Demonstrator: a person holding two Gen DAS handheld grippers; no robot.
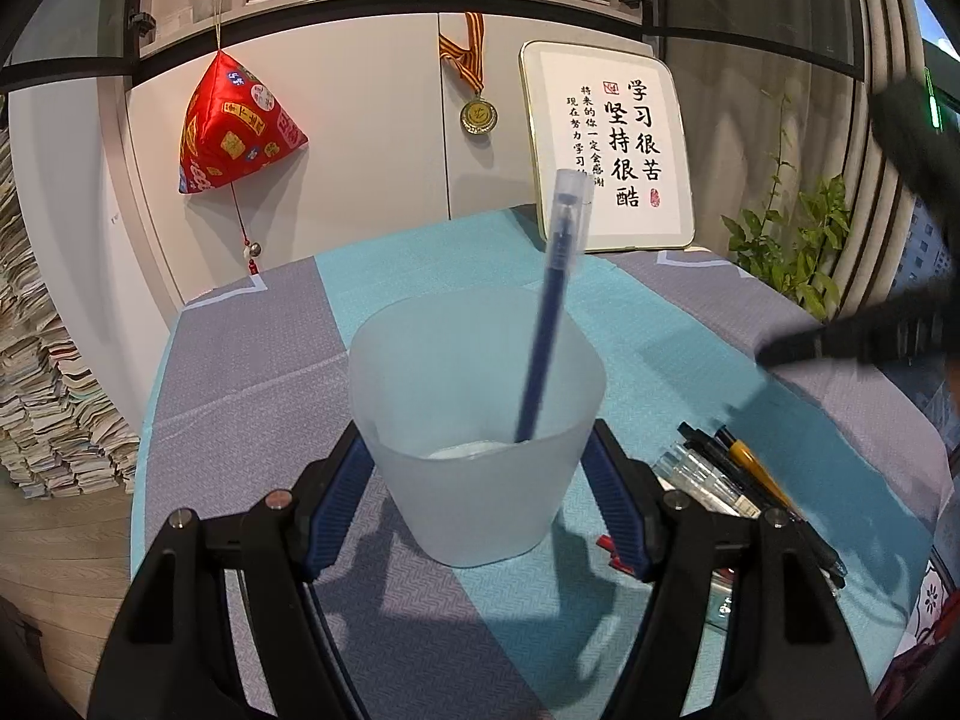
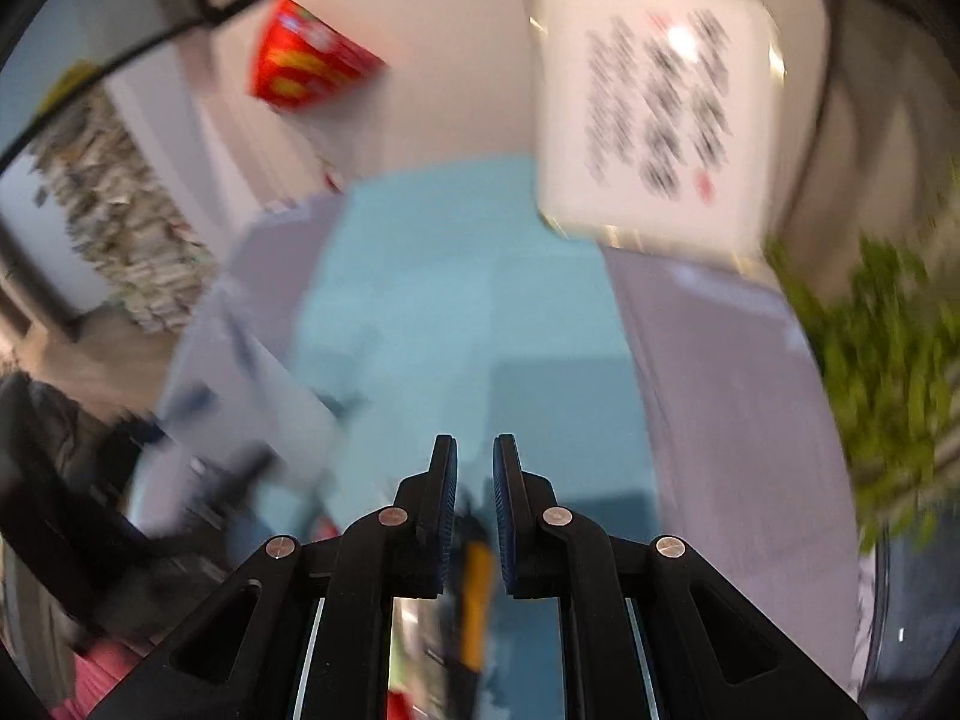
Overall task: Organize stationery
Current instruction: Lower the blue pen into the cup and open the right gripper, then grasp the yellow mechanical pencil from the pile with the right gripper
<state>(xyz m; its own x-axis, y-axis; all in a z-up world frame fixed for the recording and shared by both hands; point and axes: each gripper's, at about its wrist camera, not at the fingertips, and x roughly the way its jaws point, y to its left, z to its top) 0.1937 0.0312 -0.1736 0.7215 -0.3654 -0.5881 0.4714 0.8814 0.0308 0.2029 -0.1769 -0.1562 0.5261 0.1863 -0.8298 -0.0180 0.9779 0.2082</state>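
Observation:
My left gripper (image 1: 477,456) is shut on a frosted translucent cup (image 1: 474,420) that stands on the tablecloth. A blue pen (image 1: 549,324) with a clear cap leans upright inside the cup. A pile of loose pens (image 1: 738,486) lies on the cloth to the right of the cup. My right gripper (image 2: 475,462) has its jaws a narrow gap apart with nothing between them; its view is motion-blurred. A yellow-orange pen (image 2: 474,600) shows blurred below its fingers. The right gripper appears as a dark blur at the right edge of the left wrist view (image 1: 864,342).
A table with a teal and lavender cloth (image 1: 252,384). A framed calligraphy board (image 1: 606,144) leans at the back. A red pyramid ornament (image 1: 234,126) and a medal (image 1: 478,114) hang on the cabinet. A green plant (image 1: 798,240) stands at right; stacked papers (image 1: 42,372) at left.

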